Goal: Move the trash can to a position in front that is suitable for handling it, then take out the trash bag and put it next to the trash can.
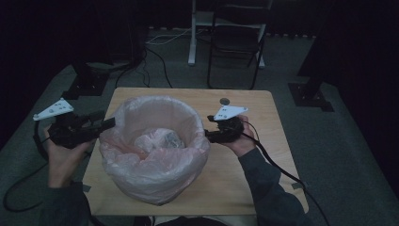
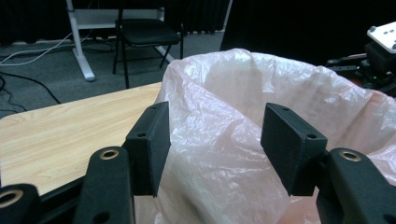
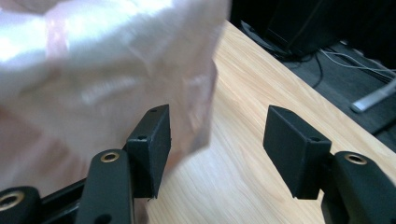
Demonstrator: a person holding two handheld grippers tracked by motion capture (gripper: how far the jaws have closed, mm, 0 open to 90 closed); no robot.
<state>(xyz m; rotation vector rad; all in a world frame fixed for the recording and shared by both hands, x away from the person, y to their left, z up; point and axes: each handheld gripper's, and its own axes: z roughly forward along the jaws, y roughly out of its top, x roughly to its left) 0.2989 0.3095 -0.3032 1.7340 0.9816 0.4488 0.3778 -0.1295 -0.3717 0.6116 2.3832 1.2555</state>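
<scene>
A round bin lined with a thin pink plastic bag (image 1: 155,176) stands on the wooden table (image 1: 268,155). Crumpled clear plastic (image 1: 157,140) lies inside it. My left gripper (image 1: 112,123) sits at the bag's left rim. Its jaws are open in the left gripper view (image 2: 215,144), with the bag's folded edge (image 2: 243,93) just ahead between them, untouched. My right gripper (image 1: 208,134) is at the bag's right side, also open (image 3: 215,144). The bag (image 3: 93,70) is beside its left jaw, and bare table shows between the pads.
The bin takes up most of the small table, leaving a strip of wood (image 3: 261,84) to its right. A dark folding chair (image 1: 235,37) and a white desk leg (image 1: 192,33) stand beyond the far edge. Cables run across the grey floor.
</scene>
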